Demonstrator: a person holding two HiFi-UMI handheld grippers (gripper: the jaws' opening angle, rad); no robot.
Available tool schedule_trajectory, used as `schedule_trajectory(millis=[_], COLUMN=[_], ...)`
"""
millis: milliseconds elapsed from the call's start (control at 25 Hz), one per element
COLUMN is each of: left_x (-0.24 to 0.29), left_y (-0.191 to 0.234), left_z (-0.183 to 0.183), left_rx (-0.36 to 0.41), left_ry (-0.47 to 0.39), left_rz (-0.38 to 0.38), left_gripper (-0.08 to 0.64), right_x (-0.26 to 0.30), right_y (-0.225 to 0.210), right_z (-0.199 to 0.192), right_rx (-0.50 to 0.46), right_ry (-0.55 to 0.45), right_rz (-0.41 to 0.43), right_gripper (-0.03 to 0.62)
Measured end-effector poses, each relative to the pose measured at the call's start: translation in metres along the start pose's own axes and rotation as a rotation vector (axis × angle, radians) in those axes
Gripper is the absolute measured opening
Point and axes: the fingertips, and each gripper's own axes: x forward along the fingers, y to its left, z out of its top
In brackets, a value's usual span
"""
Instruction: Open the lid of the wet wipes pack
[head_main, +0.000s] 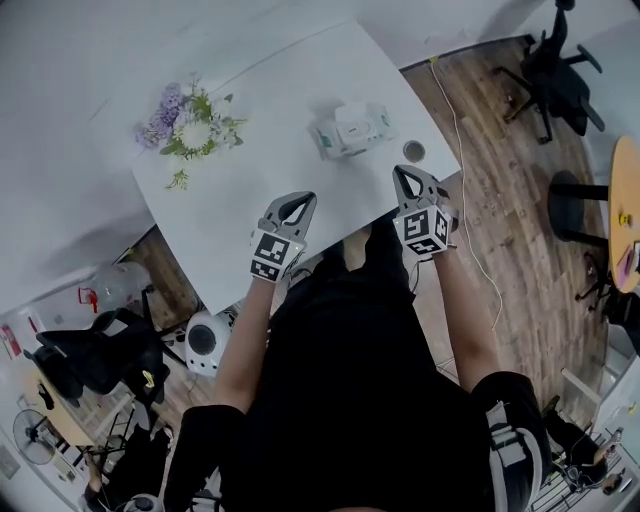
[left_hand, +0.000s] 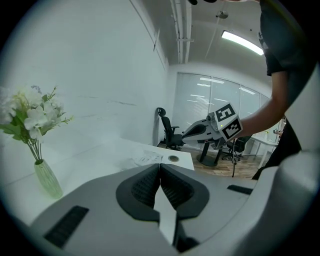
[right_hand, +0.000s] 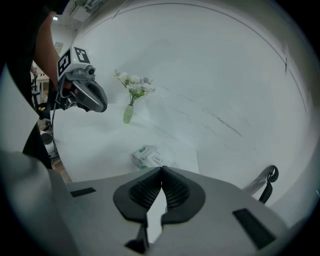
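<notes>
The left gripper (left_hand: 160, 166) has its ribbed pads pressed together tip to tip, with nothing between them. The right gripper (right_hand: 161, 170) is clenched the same way and is also empty. Both are held over the near edge of the white table (head_main: 255, 175), the right one by its near right corner. Neither touches the wet wipes pack (head_main: 350, 130), which lies farther in on the table's right side, its white lid flat on top. A vase of flowers (head_main: 193, 128) stands far left.
</notes>
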Motion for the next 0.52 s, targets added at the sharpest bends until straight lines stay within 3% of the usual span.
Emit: schedule_trajectory(millis=[520], left_x=[-0.018], left_y=[-0.011], left_z=[-0.014], left_rx=[0.003], left_ry=[0.001], left_rz=[-0.002], left_gripper=[0.023], right_x=[-0.017], right_y=[0.012], right_z=[-0.005], right_rx=[0.013], right_ry=[0.009], right_rz=[-0.016], right_gripper=[0.015])
